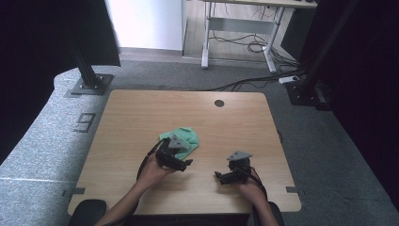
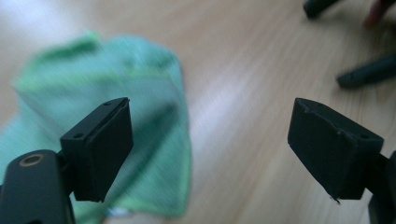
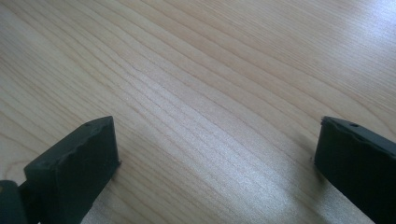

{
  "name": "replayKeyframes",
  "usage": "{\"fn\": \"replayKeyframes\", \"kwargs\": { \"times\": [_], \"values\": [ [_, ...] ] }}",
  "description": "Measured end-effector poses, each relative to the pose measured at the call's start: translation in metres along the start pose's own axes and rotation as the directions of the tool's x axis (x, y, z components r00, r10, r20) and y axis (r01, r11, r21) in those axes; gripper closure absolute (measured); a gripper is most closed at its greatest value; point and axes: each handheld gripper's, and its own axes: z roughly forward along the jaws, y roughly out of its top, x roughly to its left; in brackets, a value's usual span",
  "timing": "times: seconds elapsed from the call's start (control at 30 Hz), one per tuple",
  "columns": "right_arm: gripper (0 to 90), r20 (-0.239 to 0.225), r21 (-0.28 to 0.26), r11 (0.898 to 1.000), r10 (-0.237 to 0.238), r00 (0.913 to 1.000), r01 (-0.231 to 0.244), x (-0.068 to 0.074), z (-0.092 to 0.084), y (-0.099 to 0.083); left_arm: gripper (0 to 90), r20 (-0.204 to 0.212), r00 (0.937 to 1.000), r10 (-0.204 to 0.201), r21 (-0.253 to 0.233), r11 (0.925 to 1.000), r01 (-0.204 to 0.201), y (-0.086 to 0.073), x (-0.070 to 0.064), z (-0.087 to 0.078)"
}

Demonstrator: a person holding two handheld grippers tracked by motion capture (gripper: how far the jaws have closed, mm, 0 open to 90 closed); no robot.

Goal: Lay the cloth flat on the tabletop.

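Broadly: wooden table, bare but for a green cloth lying loosely folded near the middle. Left gripper just above the cloth's near edge, jaws spread, nothing between them. Right gripper low over bare wood, well apart from the cloth, jaws spread too. Likely snag: pinching just the top layer, dragging the fold undone.

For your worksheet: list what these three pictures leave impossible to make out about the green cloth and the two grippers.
- Green cloth: high view, near part hidden by the left gripper; folds too small.
- Green cloth: left gripper view, blurred, cut by the left and bottom edges.
- Right gripper: high view, jaw gap too small and dark.
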Motion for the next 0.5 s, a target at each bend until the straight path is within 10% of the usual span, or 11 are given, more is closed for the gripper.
{"fn": "replayKeyframes", "kwargs": {
  "times": [0.23,0.5],
  "values": [
    [0.0,0.000,0.000,1.000,0.001,1.0000,-0.001,0.000,0.000,0.000,22.8,-0.011,0.9999,-0.009,0.011,0.9999,0.009,0.022,0.022,0.008],
    [0.0,0.000,0.000,1.000,0.001,1.0000,-0.001,0.000,0.000,0.000,43.2,-0.039,0.9992,0.007,0.104,0.9946,-0.003,0.006,0.034,0.035]
  ]
}}
